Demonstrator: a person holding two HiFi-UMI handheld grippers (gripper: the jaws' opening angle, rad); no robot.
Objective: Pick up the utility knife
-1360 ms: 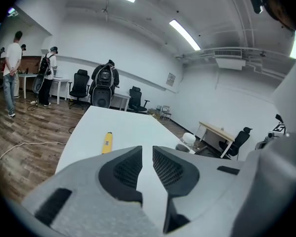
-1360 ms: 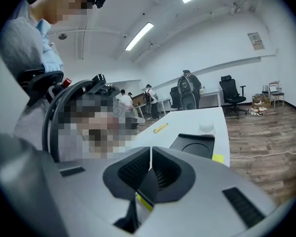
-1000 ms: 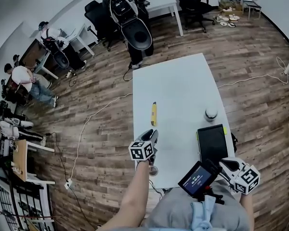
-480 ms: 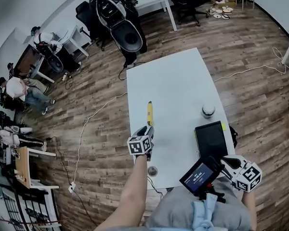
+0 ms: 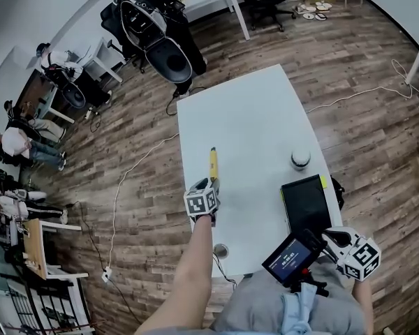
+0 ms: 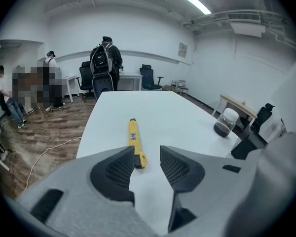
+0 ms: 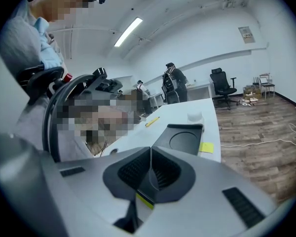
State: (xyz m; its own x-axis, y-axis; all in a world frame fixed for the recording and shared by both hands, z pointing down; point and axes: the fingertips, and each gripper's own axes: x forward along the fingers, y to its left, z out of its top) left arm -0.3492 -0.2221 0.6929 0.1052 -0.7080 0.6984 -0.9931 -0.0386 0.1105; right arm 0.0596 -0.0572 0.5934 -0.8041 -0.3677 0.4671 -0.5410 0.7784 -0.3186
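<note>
Knife lies flat on the desk close to its left edge, lengthwise along that edge, yellow body with its butt end toward the person. Left claw is right at that butt end, tilted down. Its jaws are spread and have just been opening; the knife's end sits by the left jaw's tip, in the mouth of the gap, and the pads aren't pressing on it. Right claw is off the desk's near right corner over the person's lap, jaws pressed together with nothing between them. Jar stands near the right edge, and a black pad lies just behind it toward the near right corner.
</note>
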